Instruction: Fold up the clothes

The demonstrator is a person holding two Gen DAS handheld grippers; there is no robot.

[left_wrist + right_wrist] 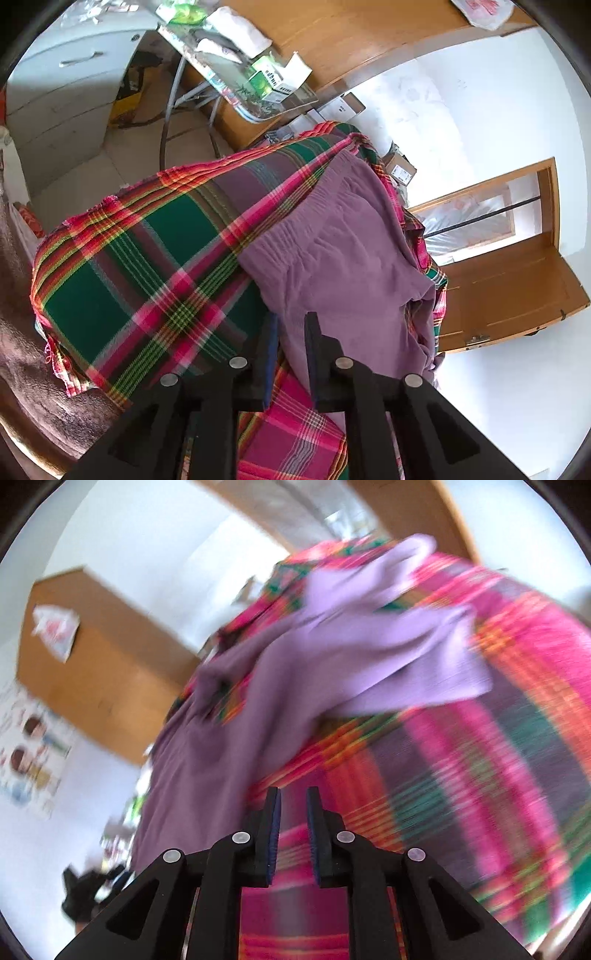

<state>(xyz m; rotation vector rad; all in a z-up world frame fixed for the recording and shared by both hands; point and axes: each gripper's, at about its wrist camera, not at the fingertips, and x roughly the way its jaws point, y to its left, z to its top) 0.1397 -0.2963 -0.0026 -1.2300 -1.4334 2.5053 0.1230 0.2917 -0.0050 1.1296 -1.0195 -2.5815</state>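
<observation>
Lying across the plaid blanket (155, 258), the purple trousers (351, 258) sit toward 1 o'clock of the left gripper (291, 325), waistband uppermost. The left gripper's jaws stand narrowly parted with purple cloth between them; whether they actually pinch it cannot be told. The right gripper (293, 805) is slightly open, holding nothing, over blanket at 6 o'clock of the trousers (295, 657). Risk: either gripper catching blanket along with trousers, dragging both. The right view is blurred.
</observation>
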